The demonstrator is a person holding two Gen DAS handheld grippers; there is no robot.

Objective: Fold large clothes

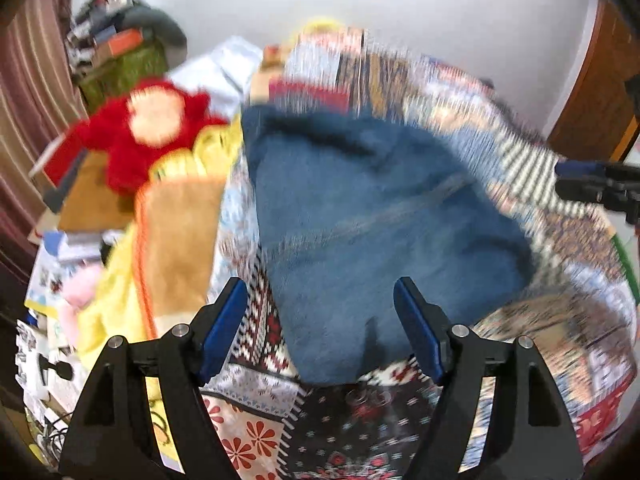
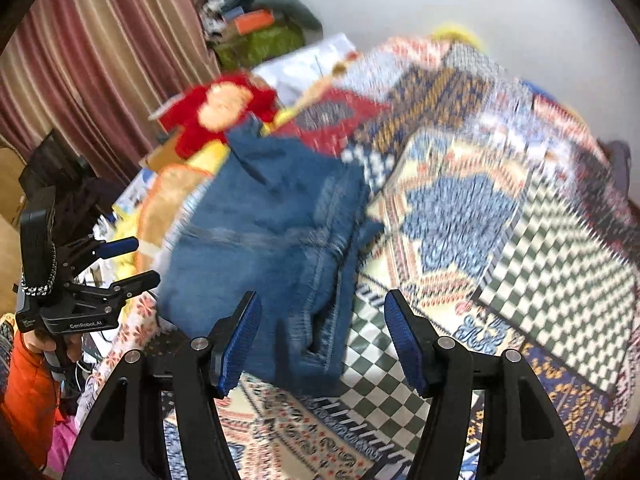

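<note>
Left wrist view: folded blue jeans (image 1: 380,232) lie on a bed spread with a patchwork quilt (image 1: 560,248) of florals, stripes and checks, pale wall (image 1: 400,12) behind. The left gripper (image 1: 320,328) hangs above the near edge of the denim, its blue-padded jaws wide apart with nothing between them. To the left of the jeans sit a red plush toy (image 1: 132,140), yellow fabric (image 1: 116,304) and a tan cloth with orange trim (image 1: 180,236); a striped maroon curtain (image 1: 28,80) fills the left margin and a wooden door (image 1: 592,92) the right. The tips of the right gripper (image 1: 588,180) poke in at the right edge, mostly cut off. Motion blur smears the quilt's patterns and the clutter heaped in the far corner.

Right wrist view: the same jeans (image 2: 272,240) lie left of centre on the quilt (image 2: 500,220), seams and a pocket faintly legible. The right gripper (image 2: 320,340) hovers over their near end, jaws spread, empty. At far left the left gripper (image 2: 140,260) shows side-on, jaws parted, held by a hand (image 2: 52,346) above an orange sleeve (image 2: 28,396). Curtain (image 2: 100,60) and plush toy (image 2: 216,112) sit beyond; the piled corner remains unreadable.
</note>
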